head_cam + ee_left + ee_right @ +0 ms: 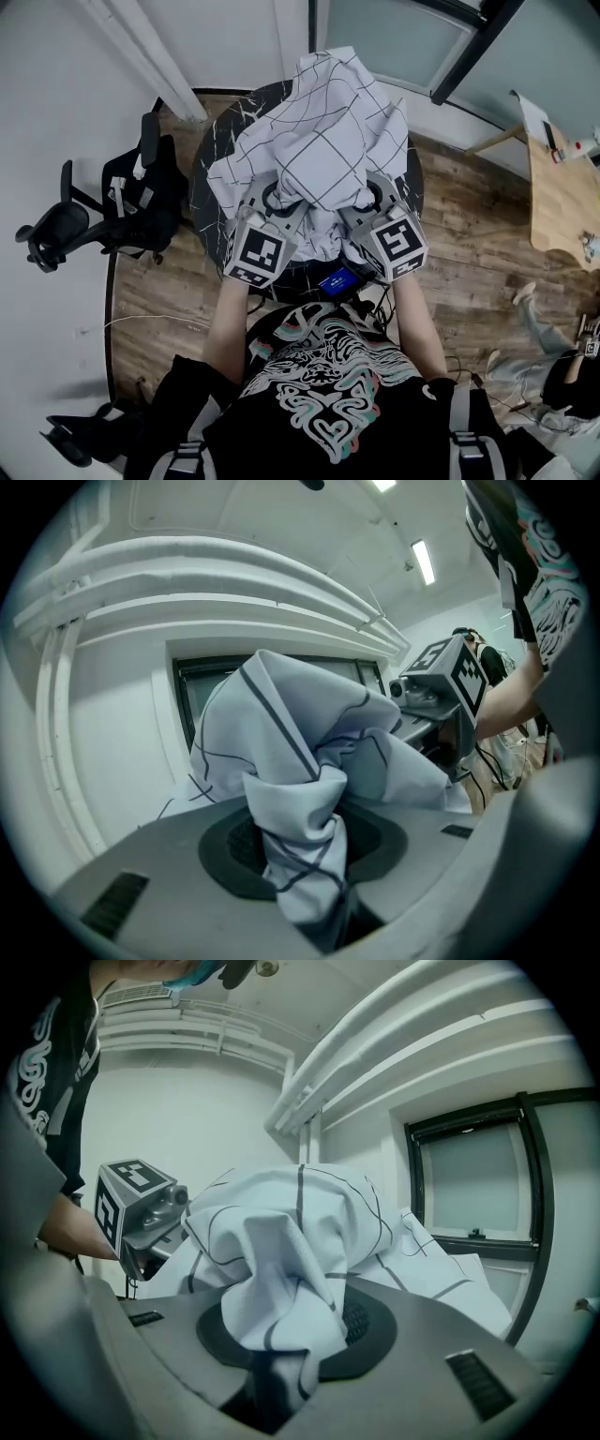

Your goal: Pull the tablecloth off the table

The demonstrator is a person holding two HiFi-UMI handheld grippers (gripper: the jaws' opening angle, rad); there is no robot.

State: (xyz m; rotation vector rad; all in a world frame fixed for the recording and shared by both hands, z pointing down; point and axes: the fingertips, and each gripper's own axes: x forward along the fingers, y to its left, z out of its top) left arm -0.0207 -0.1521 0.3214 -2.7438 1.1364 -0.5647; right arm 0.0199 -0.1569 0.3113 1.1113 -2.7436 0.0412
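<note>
The white tablecloth (323, 141) with a thin dark grid is bunched up and lifted above the round dark marble table (211, 164). My left gripper (272, 211) is shut on a twisted fold of the cloth (295, 827), pinched between its dark pads. My right gripper (370, 208) is shut on another fold of the tablecloth (277, 1297) the same way. Both grippers are held side by side at the table's near edge, tilted upward toward walls and ceiling. The fingertips are hidden under the cloth in the head view.
A black office chair (98, 220) stands left of the table. A wooden table (562, 202) is at the right. A second person's legs (544, 337) show at the lower right. Wood floor surrounds the round table, with cables near my feet.
</note>
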